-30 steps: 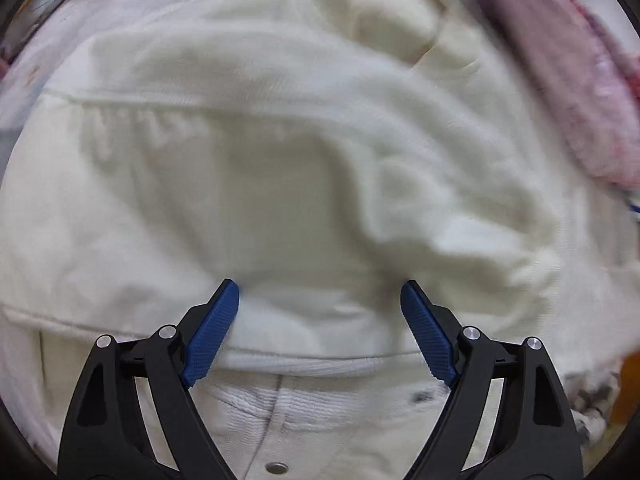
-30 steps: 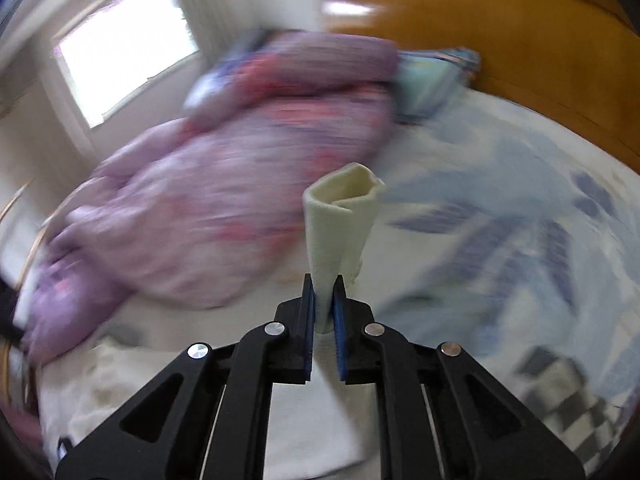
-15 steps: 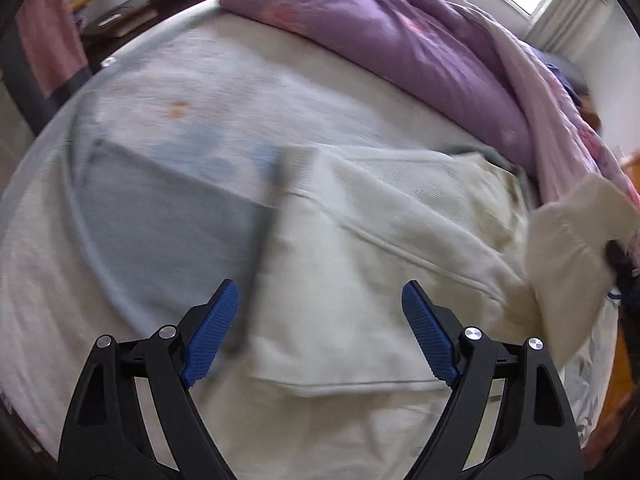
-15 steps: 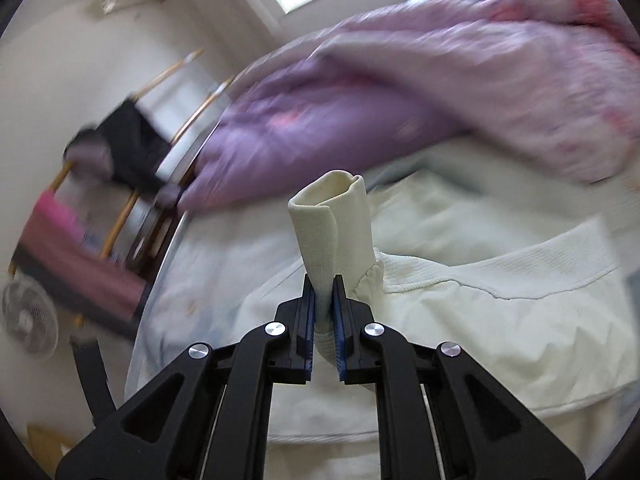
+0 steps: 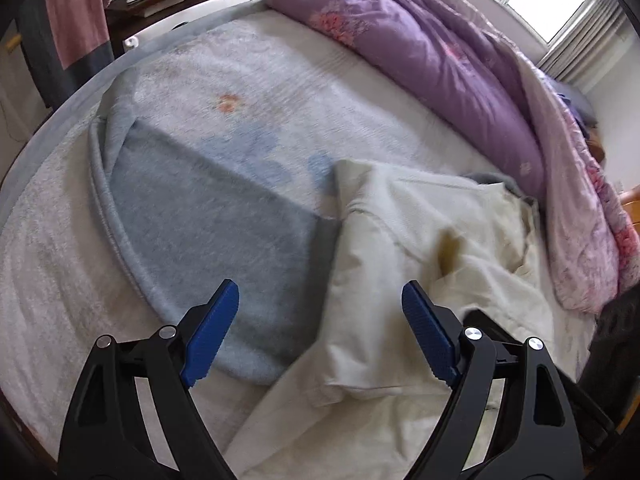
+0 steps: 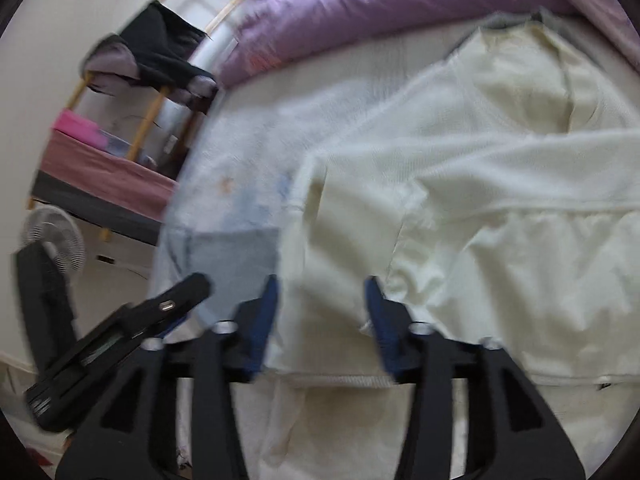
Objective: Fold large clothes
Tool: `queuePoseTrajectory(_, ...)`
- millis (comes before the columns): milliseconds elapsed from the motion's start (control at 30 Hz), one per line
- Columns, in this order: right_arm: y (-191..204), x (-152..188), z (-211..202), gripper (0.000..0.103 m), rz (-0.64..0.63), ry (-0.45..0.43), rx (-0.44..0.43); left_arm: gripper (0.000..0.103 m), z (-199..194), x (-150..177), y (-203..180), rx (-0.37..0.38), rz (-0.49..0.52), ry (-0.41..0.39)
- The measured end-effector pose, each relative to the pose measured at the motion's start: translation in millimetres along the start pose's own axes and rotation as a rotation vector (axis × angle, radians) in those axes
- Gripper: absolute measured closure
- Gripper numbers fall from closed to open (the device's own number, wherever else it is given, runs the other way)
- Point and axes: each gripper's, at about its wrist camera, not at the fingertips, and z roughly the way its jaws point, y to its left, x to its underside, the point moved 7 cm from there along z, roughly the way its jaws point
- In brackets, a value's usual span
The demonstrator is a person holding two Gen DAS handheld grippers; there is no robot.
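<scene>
left claw (image 5: 316,336) spread wide, holding nothing, hanging over top's (image 5: 420,240) edge | right claw (image 6: 322,320) spread too, empty | top lying flat on bed (image 5: 240,92) ahead, ready for next fold

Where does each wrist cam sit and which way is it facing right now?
Left wrist: on the left gripper, looking down its open blue fingers across the bed at the cream garment, grey-blue blanket and purple quilt.
Right wrist: on the right gripper, jaws open, over the cream garment, facing a clothes rack and fan; the left gripper shows lower left.
Shared: garment, blanket, quilt.
</scene>
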Motion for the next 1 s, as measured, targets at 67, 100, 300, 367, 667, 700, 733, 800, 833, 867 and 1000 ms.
queuePoseTrajectory(67, -3, -5, -29, 0.047, -0.015, -0.033, -0.036, 0.019, -4, -6, -16, 0.019, 0.010, -0.020)
queuePoseTrajectory(100, -10, -8, -41, 0.047, -0.021, -0.046, -0.017, 0.019, -3, -9, -24, 0.032, 0.014, -0.021)
queuePoseTrajectory(300, -148, -32, -114, 0.081, 0.132, -0.137, 0.284, 0.019, 42, -8, -80, 0.021, 0.146, 0.055)
queuePoseTrajectory(367, -195, -33, -135, 0.087, 0.202, -0.150, 0.383, 0.019, 68, 0, -89, -0.010, 0.194, 0.100)
queuePoseTrajectory(667, -333, -2, -118, 0.089, 0.513, 0.017, 0.402, 0.019, 139, 19, -85, -0.105, 0.240, 0.241)
queuePoseTrajectory(700, -328, -9, -126, 0.087, 0.500, 0.001, 0.394, 0.019, 131, 14, -87, -0.041, 0.215, 0.241)
queuePoseTrajectory(733, -324, -15, -132, 0.083, 0.484, -0.020, 0.390, 0.018, 124, 8, -87, 0.002, 0.186, 0.237)
queuePoseTrajectory(800, -318, -32, -151, 0.069, 0.462, -0.080, 0.389, 0.018, 108, -12, -80, 0.094, 0.093, 0.227)
queuePoseTrajectory(833, -319, -41, -157, 0.063, 0.457, -0.095, 0.395, 0.018, 104, -25, -71, 0.108, 0.042, 0.221)
queuePoseTrajectory(867, -321, -52, -162, 0.060, 0.449, -0.110, 0.409, 0.017, 104, -35, -63, 0.105, 0.005, 0.216)
queuePoseTrajectory(1000, -341, -82, -164, 0.050, 0.449, -0.120, 0.487, 0.017, 121, -76, -28, 0.014, -0.092, 0.202)
